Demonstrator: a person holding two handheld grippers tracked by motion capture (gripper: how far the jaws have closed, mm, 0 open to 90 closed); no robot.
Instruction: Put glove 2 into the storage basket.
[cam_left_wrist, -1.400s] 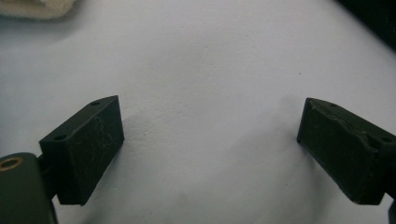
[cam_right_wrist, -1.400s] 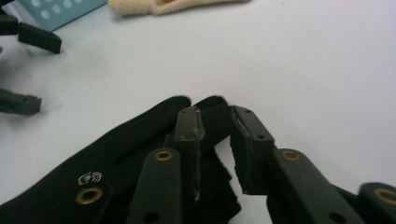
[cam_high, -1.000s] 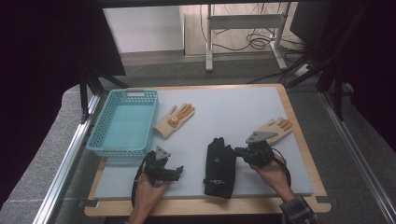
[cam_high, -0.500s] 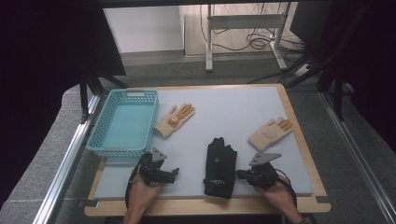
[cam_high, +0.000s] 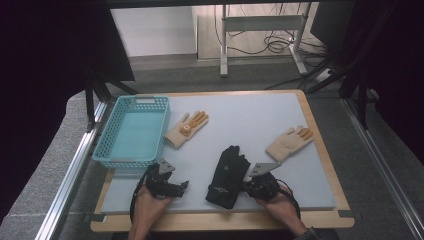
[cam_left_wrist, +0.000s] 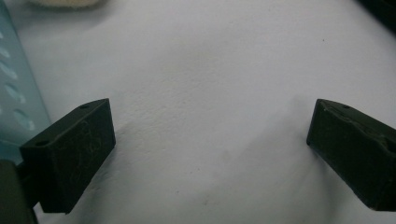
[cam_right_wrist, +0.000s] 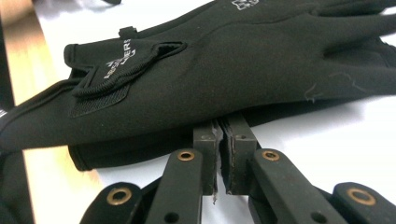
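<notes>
Right gripper (cam_high: 248, 184): jaws are pressed together, tips lying at the edge of the black glove (cam_high: 229, 176); in the right gripper view (cam_right_wrist: 218, 135) they are meeting right under the glove's side, and I cannot tell whether any fabric is pinched between them.
Left gripper (cam_high: 181, 186): jaws are standing wide apart with nothing between them; they have just been opening, and in the left gripper view (cam_left_wrist: 210, 149) bare mat is lying between them.
Black glove: lying flat on the mat (cam_high: 250, 120) near the front edge, between the two hands, cuff toward the person, what looks like a second black glove under it.
Step in hand: looks like the right hand is going for the black glove at its side edge, while the left hand is waiting open beside the basket (cam_high: 114, 156).
Next move: judging by this, the jaws are needing to part and close on the glove's edge, then lift it clear toward the basket; floppy fabric may be sagging or slipping.
Basket: sitting at the left of the mat, holding nothing that I can see.
Tan gloves: one (cam_high: 186, 129) is lying just right of the basket, the other (cam_high: 289, 143) is lying well apart at the right side.
</notes>
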